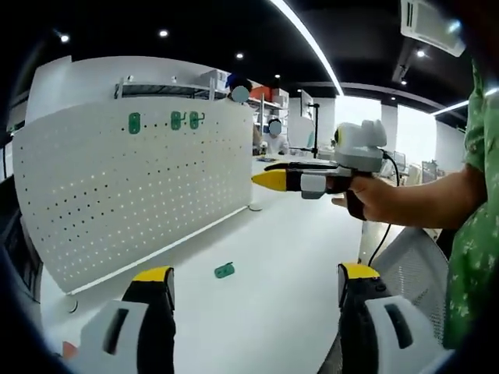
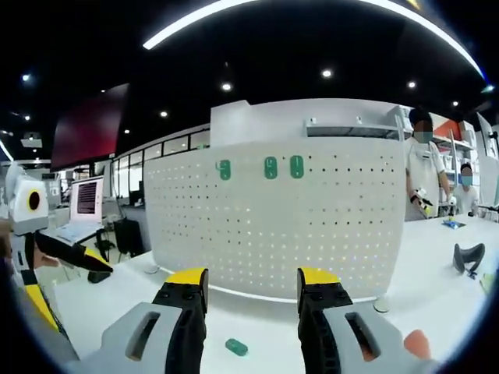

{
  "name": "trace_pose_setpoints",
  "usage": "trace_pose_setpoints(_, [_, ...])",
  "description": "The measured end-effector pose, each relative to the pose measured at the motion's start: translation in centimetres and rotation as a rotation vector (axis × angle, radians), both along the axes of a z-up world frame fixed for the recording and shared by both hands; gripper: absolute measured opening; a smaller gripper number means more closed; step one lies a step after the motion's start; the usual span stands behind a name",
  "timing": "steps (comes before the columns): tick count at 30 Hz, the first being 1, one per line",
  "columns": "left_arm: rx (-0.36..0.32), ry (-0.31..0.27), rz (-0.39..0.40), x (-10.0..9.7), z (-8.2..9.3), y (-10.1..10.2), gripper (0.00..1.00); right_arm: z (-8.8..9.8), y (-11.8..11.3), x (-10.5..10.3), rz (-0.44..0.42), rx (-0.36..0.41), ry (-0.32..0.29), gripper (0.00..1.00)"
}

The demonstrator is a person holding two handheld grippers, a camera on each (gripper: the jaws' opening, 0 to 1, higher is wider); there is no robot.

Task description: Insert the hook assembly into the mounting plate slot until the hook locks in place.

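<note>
Left gripper view has the green hook (image 1: 224, 270) lying flat on the white worktop (image 1: 281, 257), apart from both grippers and near the foot of the upright pegboard (image 1: 132, 195), its long axis running roughly across the view; which end is the hook tip is too small to tell. Three more green pieces (image 1: 175, 120) sit in a row near the pegboard's top edge. The left hand-held gripper (image 1: 253, 282) is spread with nothing between its jaws, while the right hand-held gripper (image 2: 251, 287) is likewise spread and empty, the hook (image 2: 236, 347) lying between and below its tips.
</note>
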State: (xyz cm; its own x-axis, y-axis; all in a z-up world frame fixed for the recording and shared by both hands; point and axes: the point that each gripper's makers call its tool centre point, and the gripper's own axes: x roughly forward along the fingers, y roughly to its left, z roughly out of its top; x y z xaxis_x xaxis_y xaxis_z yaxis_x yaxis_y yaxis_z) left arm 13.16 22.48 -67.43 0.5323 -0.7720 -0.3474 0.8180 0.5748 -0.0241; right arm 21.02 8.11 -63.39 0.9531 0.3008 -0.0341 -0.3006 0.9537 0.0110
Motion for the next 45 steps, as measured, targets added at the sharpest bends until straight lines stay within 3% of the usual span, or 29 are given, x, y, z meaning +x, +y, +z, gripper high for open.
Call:
trace_pose_setpoints(12, [0.119,-0.035,-0.114,1.3,-1.3,-1.4,0.76,-1.2,-0.4,-2.1,0.038,-0.007,0.029,0.46])
trace_pose_setpoints(14, [0.186,-0.047,-0.151,1.7,-2.1,-1.6,0.73,-1.4,-0.6,-2.4,0.043,-0.002,0.035,0.46])
trace_pose_setpoints(18, [0.218,-0.054,-0.179,2.5,-2.9,-2.3,0.69,-2.0,-1.1,-2.8,0.045,0.001,0.055,0.45])
trace_pose_setpoints(21, [0.298,-0.083,-0.224,3.1,-4.2,-2.7,0.68,-2.4,-1.6,-3.1,0.039,-0.001,0.073,0.44])
trace_pose_setpoints(25, [0.312,-0.068,-0.265,3.9,-5.6,-3.8,0.66,-3.0,-2.1,-3.4,0.047,-0.008,0.1,0.43])
trace_pose_setpoints(32, [0.355,-0.08,-0.338,5.0,-7.0,-4.9,0.66,-5.0,-2.0,-4.4,0.182,-0.075,0.217,0.42])
trace_pose_setpoints(34, [0.37,-0.083,-0.358,5.3,-7.6,-5.2,0.65,-5.0,-2.4,-4.4,0.194,-0.085,0.216,0.42])
trace_pose_setpoints(45, [0.415,-0.042,-0.417,7.6,-10.6,-6.0,0.65,-7.5,-2.1,-6.6,0.345,-0.163,0.348,0.5])
